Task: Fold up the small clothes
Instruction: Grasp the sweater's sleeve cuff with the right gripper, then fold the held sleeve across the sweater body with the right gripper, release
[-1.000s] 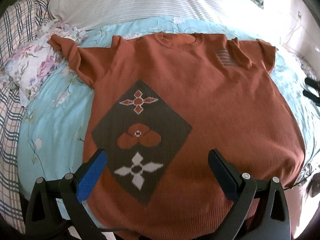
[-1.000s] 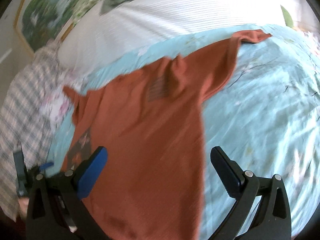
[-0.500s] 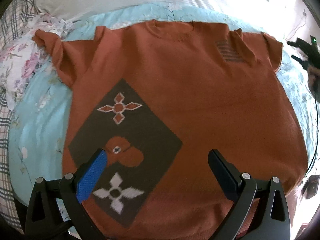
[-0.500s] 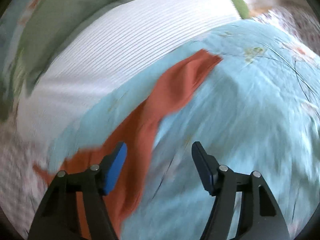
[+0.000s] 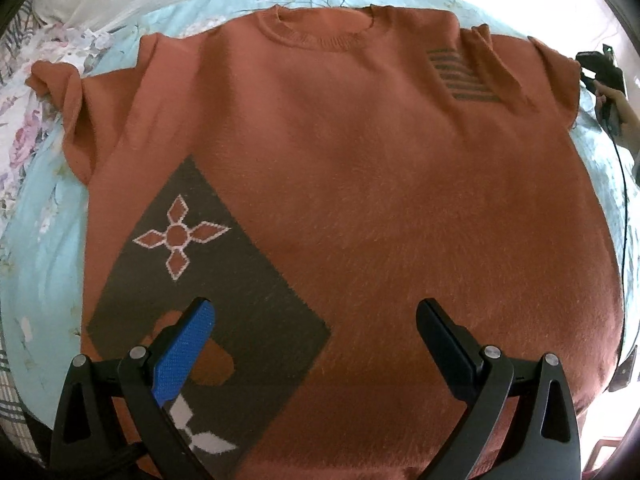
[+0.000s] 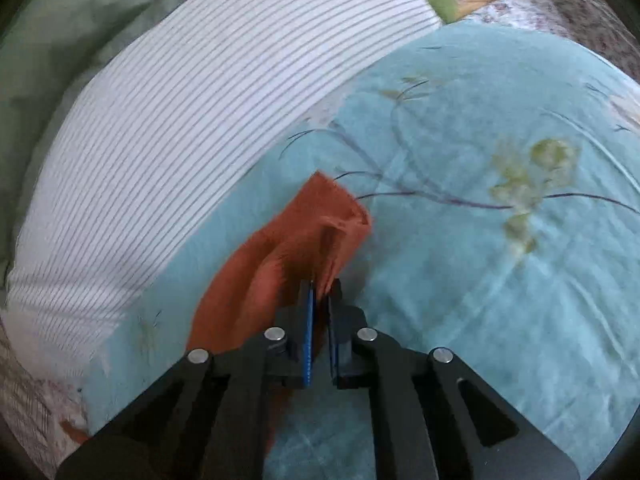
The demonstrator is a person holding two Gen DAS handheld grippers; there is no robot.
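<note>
Since the earlier frame the right gripper (image 6: 319, 292) had closed its fingers onto the sleeve (image 6: 304, 236) of the rust sweater (image 5: 360, 184), pinching the cloth just ahead of it. The left gripper (image 5: 316, 320) hung with fingers spread wide above the sweater's hem, which lay flat on the blue bedspread (image 6: 480, 260).

Left wrist overhead sweater (image 5: 360, 200); right near sleeve (image 6: 304, 236).
</note>
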